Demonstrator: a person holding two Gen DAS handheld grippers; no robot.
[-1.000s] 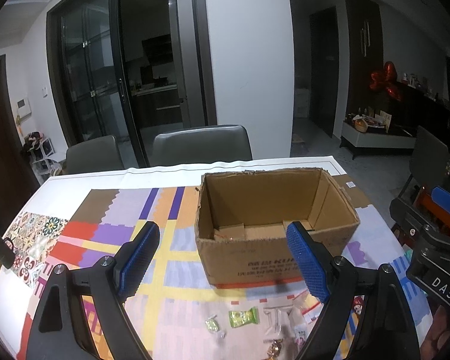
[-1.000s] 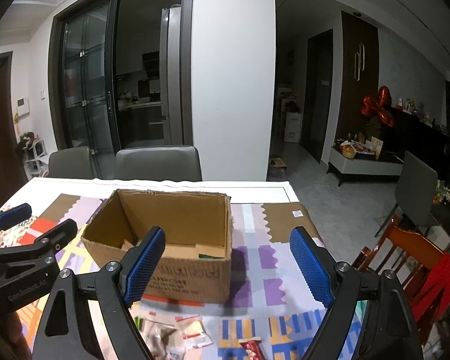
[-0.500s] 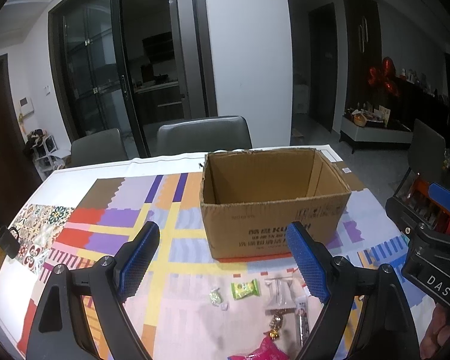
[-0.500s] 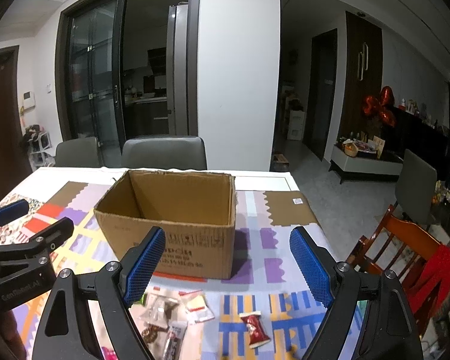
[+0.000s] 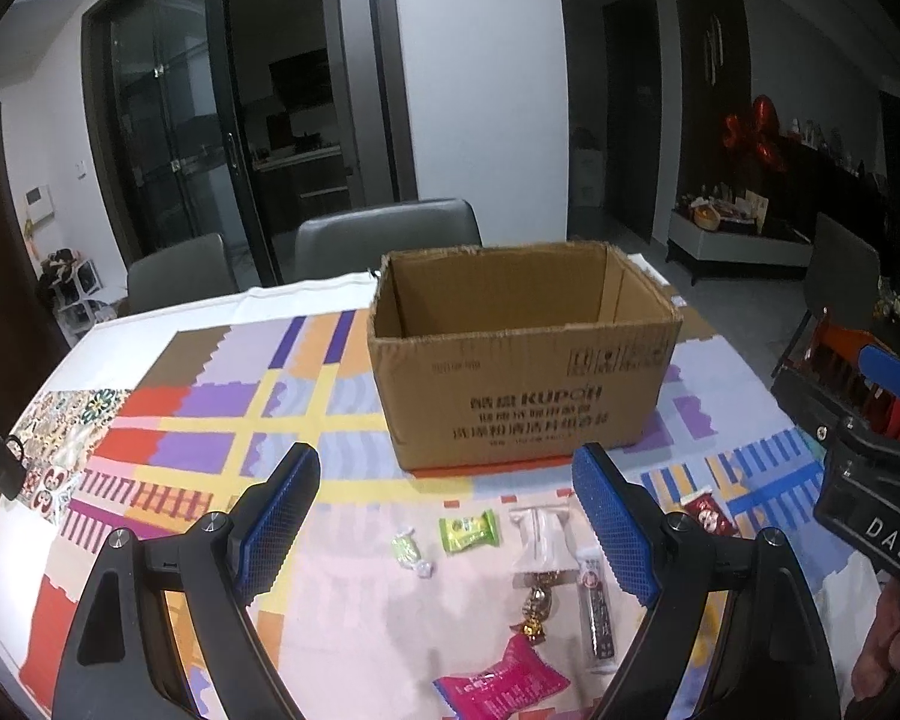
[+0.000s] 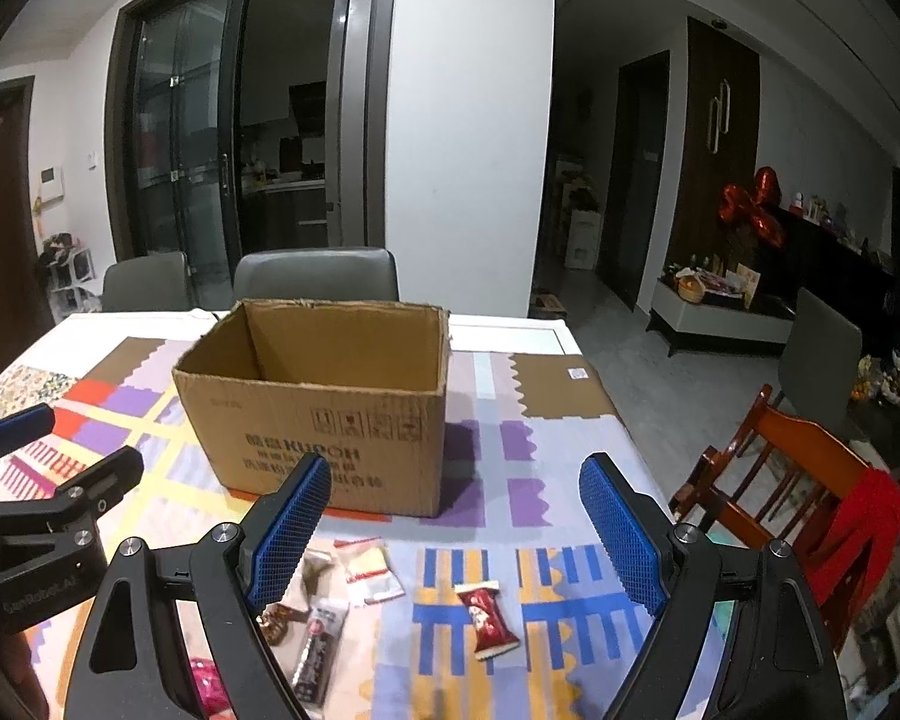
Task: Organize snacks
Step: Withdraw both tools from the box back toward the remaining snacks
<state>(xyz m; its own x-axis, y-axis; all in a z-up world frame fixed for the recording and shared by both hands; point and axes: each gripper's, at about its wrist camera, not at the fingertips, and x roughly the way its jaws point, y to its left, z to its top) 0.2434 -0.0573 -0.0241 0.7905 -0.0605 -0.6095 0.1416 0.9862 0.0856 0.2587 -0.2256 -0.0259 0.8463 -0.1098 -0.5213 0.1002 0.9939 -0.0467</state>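
Observation:
An open cardboard box (image 5: 528, 354) stands on the patterned tablecloth (image 5: 198, 420); it also shows in the right wrist view (image 6: 324, 408). Loose snacks lie in front of it: a green packet (image 5: 469, 533), a pale green candy (image 5: 408, 551), a clear packet (image 5: 540, 531), a dark bar (image 5: 595, 606), a gold candy (image 5: 535, 611), a pink packet (image 5: 501, 684) and a red packet (image 6: 486, 618). My left gripper (image 5: 447, 516) is open and empty above the snacks. My right gripper (image 6: 456, 528) is open and empty above the red packet.
Grey chairs (image 5: 384, 234) stand behind the table's far edge. A wooden chair with a red cloth (image 6: 810, 492) stands at the table's right side. A dark object (image 5: 3, 465) sits at the table's left edge.
Both grippers have pulled back toward me and lower, so the box looks farther and more snacks show in front of it. Both stayed open.

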